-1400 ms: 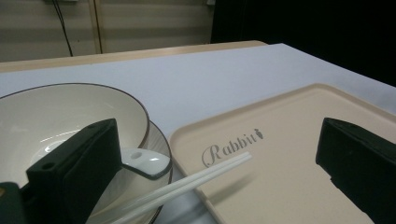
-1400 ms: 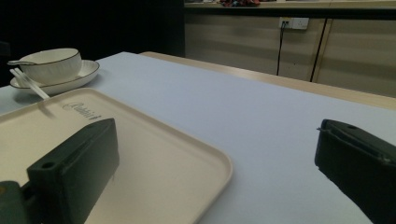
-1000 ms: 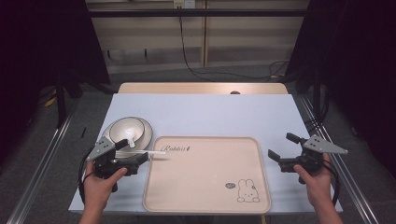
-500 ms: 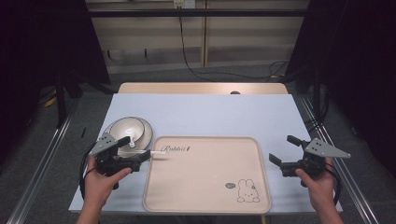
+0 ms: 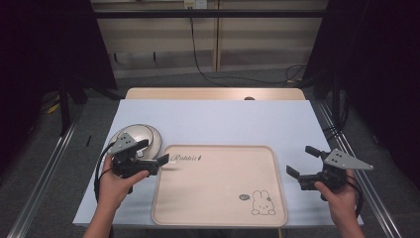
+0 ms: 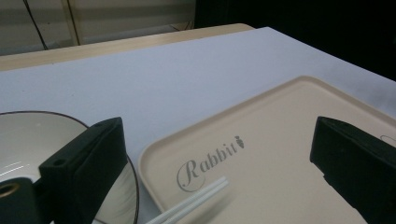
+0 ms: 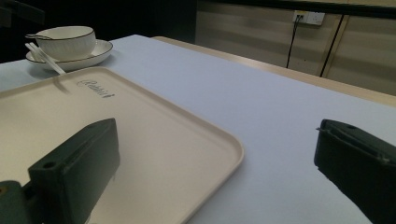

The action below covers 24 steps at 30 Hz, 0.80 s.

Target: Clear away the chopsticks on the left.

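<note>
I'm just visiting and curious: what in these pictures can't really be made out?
- Inside of the bowl: right gripper view sees only its outer wall; in the high view the left gripper covers part of it.
- White chopsticks: left gripper view's bottom edge cuts them off.
- Small mark beside the rabbit drawing on the tray: too small to read in the high view.

Matt beige plastic tray (image 5: 218, 198); glossy ceramic bowl (image 7: 65, 42); smooth pale tabletop (image 5: 223, 121).

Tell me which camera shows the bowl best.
The right gripper view: the bowl appears whole from the side, on its plate. The high view shows it partly behind the left gripper; the left gripper view catches just its rim, partly behind a jaw.
</note>
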Available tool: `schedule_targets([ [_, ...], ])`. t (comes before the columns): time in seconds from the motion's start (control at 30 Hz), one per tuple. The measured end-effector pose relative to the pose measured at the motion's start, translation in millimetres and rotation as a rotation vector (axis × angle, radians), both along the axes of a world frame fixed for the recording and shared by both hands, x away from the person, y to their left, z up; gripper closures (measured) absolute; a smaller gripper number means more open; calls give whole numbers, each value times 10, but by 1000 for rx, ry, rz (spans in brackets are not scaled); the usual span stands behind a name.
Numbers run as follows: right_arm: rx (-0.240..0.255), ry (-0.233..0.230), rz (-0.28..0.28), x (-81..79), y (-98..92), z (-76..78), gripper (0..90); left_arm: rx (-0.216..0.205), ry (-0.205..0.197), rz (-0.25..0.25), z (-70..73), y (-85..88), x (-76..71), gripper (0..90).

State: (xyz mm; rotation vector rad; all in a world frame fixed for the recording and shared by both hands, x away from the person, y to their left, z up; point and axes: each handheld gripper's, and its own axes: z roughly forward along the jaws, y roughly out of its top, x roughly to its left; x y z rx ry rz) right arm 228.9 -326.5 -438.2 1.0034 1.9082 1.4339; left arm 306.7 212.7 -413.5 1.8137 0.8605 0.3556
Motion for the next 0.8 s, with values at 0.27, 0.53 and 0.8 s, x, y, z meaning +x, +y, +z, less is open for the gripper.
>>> schedule_targets([
  [0.27, 11, 6, 6, 8, 1, 1, 0, 87, 20, -51, 13, -100, 72, 92],
  [0.53, 12, 5, 11, 17, 5, -3, 1, 192, 61, -100, 27, -132, 128, 143],
  [0.8, 12, 6, 15, 16, 2, -2, 1, 267, 81, -125, 29, -163, 176, 159],
])
